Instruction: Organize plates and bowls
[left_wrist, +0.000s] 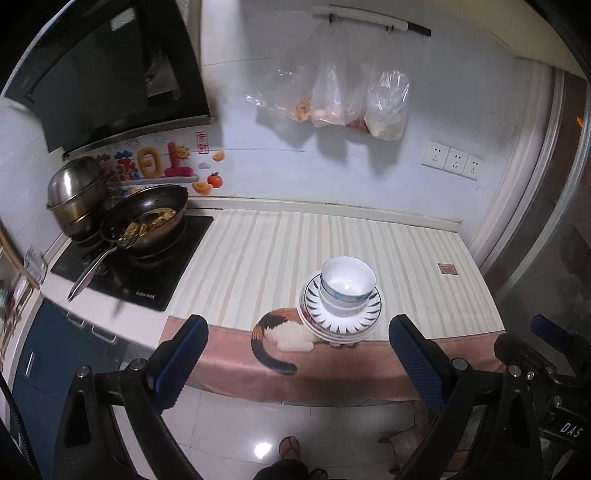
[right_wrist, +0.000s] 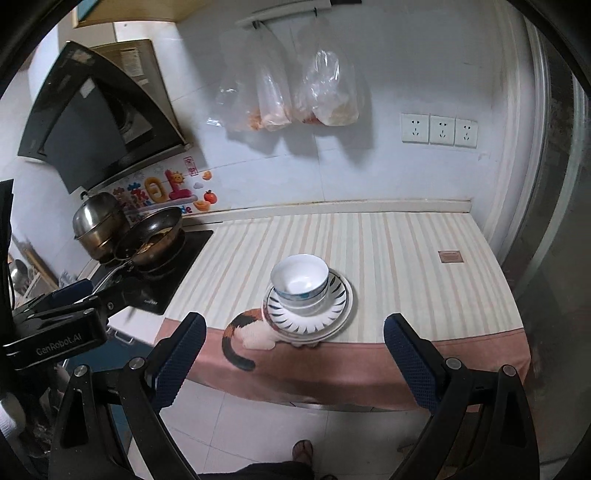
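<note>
Left wrist view: the left gripper fills the bottom of the frame, jaws spread wide and holding nothing. Just above centre-right, well apart from it, bowls sit nested on stacked plates at the near edge of a striped mat.

Right wrist view: the right gripper is likewise spread and empty. The bowls and plates lie at centre, beyond the fingers. A pan sits at left.

Wok w/ food on hob beside steel pot; bags hang above striped cloth.
</note>
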